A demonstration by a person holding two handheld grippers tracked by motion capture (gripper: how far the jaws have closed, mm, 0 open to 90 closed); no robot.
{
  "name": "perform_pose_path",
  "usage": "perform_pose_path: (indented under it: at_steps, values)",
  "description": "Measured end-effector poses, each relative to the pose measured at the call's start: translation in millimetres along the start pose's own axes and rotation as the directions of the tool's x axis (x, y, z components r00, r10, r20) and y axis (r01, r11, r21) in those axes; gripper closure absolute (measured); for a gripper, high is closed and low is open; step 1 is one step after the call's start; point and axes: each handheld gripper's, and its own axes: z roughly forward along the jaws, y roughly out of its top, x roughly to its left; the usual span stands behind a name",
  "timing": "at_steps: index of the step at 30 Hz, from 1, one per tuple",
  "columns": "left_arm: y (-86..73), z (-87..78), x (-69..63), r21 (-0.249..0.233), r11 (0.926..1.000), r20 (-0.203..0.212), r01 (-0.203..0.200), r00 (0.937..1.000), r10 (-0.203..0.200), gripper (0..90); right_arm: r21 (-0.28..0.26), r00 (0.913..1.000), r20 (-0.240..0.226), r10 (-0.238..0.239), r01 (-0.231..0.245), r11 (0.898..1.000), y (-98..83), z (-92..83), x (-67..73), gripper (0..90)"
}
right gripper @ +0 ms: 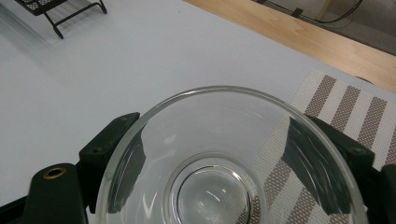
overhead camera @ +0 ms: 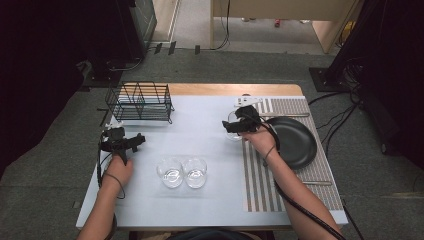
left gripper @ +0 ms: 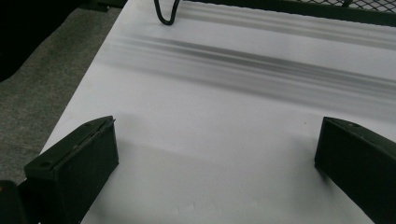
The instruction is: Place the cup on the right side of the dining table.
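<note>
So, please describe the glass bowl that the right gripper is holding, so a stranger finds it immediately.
Look at the striped placemat on the table's right side, beside the black plate. At the mat's far left corner, the glass bowl sits between the right gripper jaws, unlike the two bowls standing free mid-table.
</note>
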Motion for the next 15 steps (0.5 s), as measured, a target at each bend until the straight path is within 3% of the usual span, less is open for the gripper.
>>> perform_pose_path:
  at_steps: [15]
  values:
    - [0.0,0.0,0.0,0.0,1.0,0.0,-0.001,1.0,0.001,0.0,-0.006,0.9997,0.015,0.02,-0.02,1.0,-1.4,1.9,-5.3,19.2]
